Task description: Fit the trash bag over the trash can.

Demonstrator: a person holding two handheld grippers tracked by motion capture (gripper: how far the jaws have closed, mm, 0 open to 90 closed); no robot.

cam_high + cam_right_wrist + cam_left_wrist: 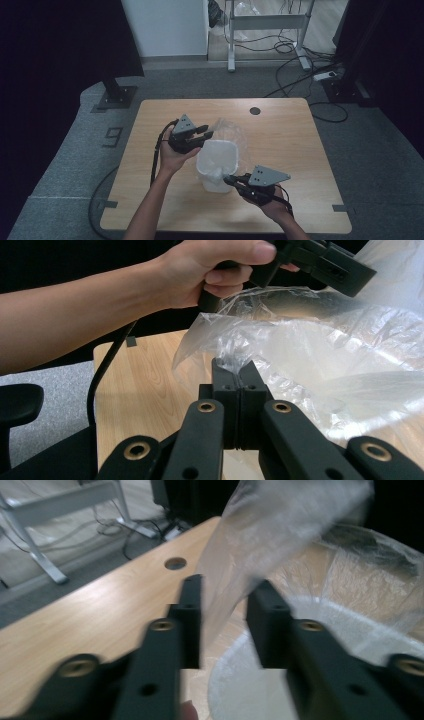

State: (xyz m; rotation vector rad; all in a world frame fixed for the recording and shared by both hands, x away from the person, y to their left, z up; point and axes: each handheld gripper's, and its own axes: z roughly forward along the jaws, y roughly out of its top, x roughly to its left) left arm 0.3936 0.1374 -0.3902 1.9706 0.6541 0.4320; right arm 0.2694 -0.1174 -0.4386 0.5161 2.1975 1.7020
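A white bin (216, 167) stands mid-table (150, 190), bare wood all round. At its left rim, the left gripper (207, 131) gapes around a raised flap of the clear bag (280, 535). At its near-right rim, the right gripper (229, 180) pinches the bag's edge.

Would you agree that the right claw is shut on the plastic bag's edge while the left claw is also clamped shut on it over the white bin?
Not quite: the left claw is open, its jaws apart around the plastic bag, as the left gripper view shows. The right claw is indeed shut on the bag's edge over the white bin.
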